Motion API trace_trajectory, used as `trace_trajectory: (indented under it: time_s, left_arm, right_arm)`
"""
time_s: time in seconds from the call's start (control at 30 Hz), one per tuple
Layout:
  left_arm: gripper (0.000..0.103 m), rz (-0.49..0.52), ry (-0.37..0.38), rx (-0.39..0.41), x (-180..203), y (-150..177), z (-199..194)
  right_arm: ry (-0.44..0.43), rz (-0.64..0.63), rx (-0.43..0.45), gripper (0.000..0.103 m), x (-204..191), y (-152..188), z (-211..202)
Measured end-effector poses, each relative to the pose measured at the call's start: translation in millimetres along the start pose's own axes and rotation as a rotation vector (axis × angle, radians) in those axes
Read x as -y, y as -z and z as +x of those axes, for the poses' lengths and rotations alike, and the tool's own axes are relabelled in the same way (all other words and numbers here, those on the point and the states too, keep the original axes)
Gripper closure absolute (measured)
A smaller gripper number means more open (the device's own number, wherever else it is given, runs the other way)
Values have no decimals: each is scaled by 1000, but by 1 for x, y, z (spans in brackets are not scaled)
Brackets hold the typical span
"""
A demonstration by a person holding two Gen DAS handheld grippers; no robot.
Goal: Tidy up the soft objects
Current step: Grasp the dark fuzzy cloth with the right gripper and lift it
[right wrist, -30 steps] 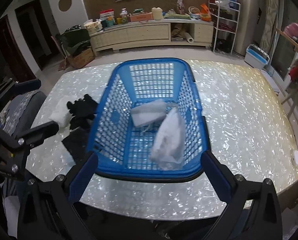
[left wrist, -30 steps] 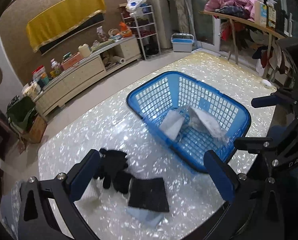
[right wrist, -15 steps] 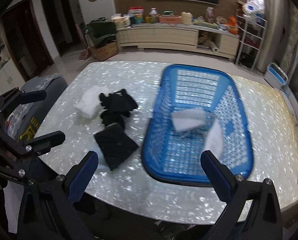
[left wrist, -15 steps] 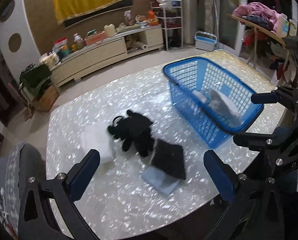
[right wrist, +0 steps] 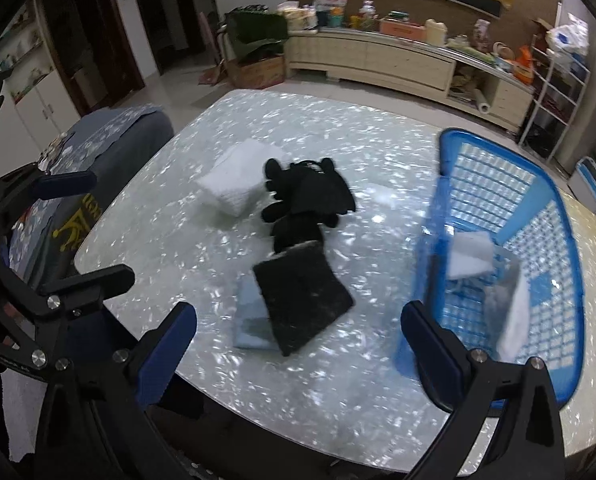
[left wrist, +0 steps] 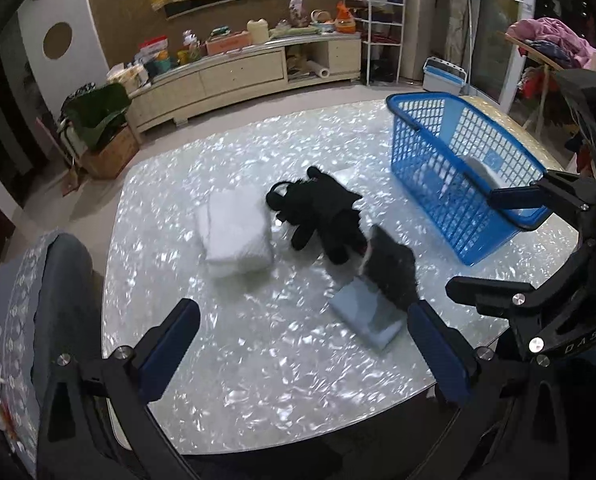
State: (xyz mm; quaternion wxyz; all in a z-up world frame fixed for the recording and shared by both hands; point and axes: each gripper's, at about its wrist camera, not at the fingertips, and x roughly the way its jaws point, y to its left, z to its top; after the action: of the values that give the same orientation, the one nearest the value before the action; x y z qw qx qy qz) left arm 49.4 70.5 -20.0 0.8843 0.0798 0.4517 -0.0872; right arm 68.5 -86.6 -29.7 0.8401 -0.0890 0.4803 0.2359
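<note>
A black plush toy (left wrist: 321, 216) (right wrist: 305, 204) lies mid-table. A folded white towel (left wrist: 236, 236) (right wrist: 238, 180) lies to its left. A dark fuzzy cloth (left wrist: 389, 268) (right wrist: 301, 300) rests partly on a pale blue folded cloth (left wrist: 365, 316) (right wrist: 250, 316). A blue plastic basket (left wrist: 437, 152) (right wrist: 553, 208) at the right holds two white soft pieces (right wrist: 469, 254). My left gripper (left wrist: 298, 344) is open and empty above the near table edge. My right gripper (right wrist: 298, 344) is open and empty, near the dark cloth.
The shiny white table (left wrist: 258, 360) ends close in front of both grippers. A grey chair (left wrist: 58, 292) stands at the left edge. A long sideboard (left wrist: 238, 72) with clutter and a shelf rack (left wrist: 381, 36) stand behind.
Both grippers have swung left, away from the basket and toward the pile of cloths and the plush toy. The objects on the table have not moved.
</note>
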Motion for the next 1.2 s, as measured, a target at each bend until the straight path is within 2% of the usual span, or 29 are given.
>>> trace_trajectory:
  time_s: [0.43,0.97,1.07,1.17,1.2]
  left_arm:
    - [0,-66,13,-82,-28,26,36]
    - [0,-94,81,-145,-30,33,92]
    - [0,-93,86,-150,-29,34,97]
    - [0,-94,90,-151,-31,34,100]
    - [0,-95,92,-151,-31,34,101]
  right_arm:
    - [-34,-55,-71,0,-28,-6,47]
    - [87,5,-188,1,-15,3,110]
    - [111,24,-192,10,-11,3,117]
    - [122,35,-205,29,-9,4,124]
    - [124,36,-211,38,-8,4,124]
